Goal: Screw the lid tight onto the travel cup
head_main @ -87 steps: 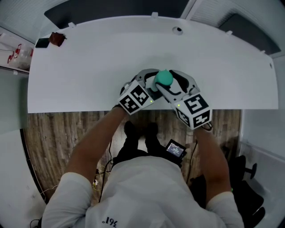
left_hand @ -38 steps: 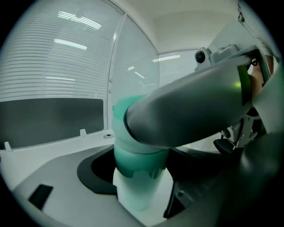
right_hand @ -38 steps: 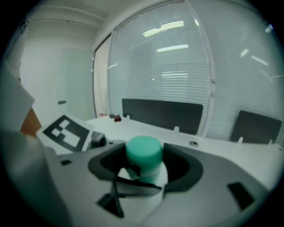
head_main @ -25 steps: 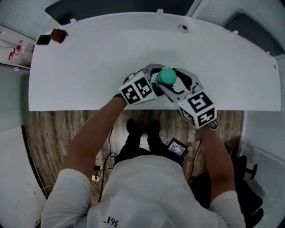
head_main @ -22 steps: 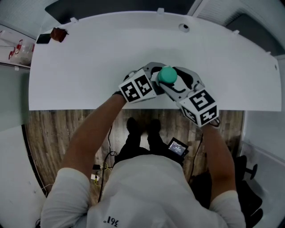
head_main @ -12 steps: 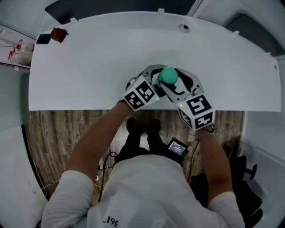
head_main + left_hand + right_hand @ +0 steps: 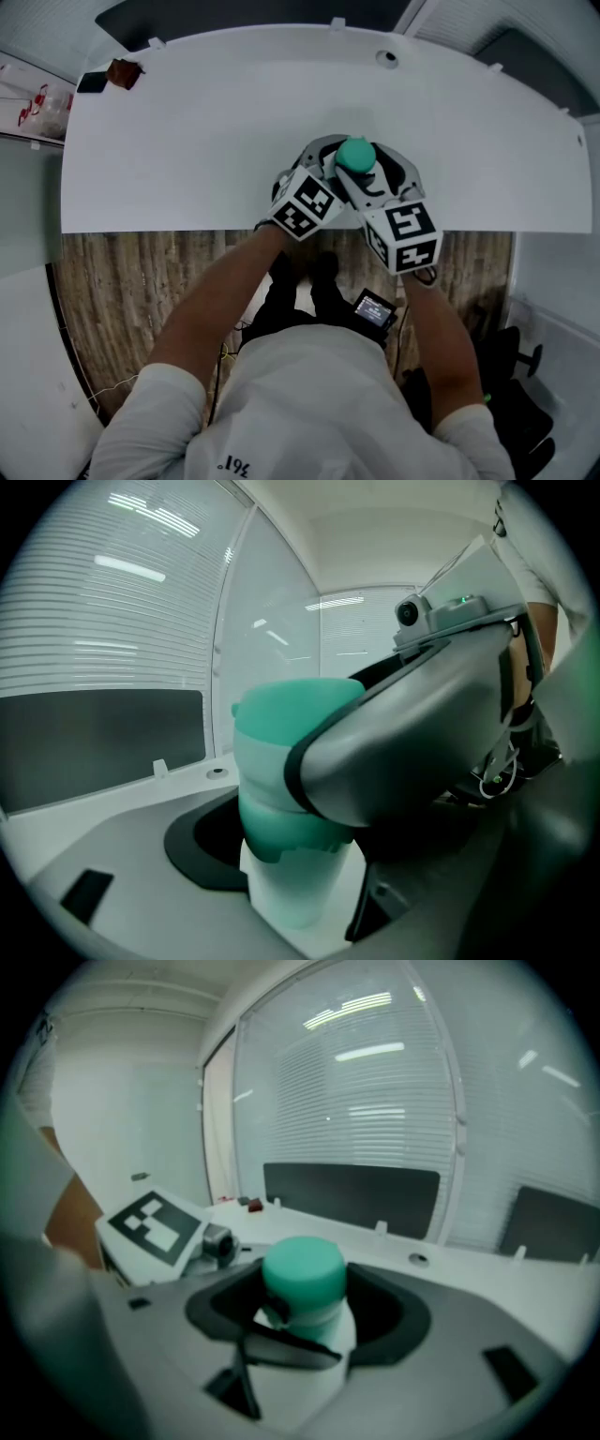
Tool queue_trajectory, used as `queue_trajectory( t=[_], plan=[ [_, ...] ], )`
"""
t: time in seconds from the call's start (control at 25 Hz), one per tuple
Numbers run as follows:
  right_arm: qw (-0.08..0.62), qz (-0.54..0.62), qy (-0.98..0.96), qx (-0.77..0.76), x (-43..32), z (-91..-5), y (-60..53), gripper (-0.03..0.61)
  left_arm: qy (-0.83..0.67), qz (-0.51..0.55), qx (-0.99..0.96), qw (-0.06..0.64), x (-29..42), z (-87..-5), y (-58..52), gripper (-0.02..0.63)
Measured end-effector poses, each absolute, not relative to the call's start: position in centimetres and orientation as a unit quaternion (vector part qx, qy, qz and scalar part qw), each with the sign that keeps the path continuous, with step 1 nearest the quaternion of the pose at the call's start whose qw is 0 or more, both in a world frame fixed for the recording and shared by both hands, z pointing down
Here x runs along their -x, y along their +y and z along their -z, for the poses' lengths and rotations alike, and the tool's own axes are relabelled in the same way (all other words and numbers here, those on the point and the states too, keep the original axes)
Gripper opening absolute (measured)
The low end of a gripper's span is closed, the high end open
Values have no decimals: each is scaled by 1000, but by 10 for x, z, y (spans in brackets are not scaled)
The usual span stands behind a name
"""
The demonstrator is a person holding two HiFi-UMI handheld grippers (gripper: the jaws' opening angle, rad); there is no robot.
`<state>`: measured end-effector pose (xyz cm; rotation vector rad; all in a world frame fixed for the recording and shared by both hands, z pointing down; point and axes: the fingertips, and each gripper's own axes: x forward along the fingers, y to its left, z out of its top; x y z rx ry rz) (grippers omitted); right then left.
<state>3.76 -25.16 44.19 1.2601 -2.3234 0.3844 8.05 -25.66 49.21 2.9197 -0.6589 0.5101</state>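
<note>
Green lid [image 7: 303,1274] clamped in right hand-held gripper [image 7: 306,1309], atop cup [image 7: 295,892].

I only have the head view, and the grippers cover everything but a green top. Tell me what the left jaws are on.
Observer: The left gripper view shows the left gripper with its jaws closed on the white body of the travel cup, below the lid.
Operator: Now report the right one.
Observer: In the right gripper view, the right gripper has its jaws on either side of the green lid, and the lid's top rises above them.
Operator: Check how the lid sits.
Observer: Its skirt covers the cup's rim. No thread shows, so I cannot tell how tight it is.
</note>
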Motion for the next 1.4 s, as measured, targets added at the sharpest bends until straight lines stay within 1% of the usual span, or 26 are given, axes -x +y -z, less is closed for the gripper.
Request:
queue_trajectory(
  t=[0.56, 1.4],
  plan=[
    [213, -149, -830, -493, -42, -443, -255, 289, -256, -155, -952, 60, -81, -492, -263, 327],
    [208, -150, -831, -494, -41, -443, -256, 289, -255, -157, -952, 59, -80, -493, -264, 327]
  ],
)
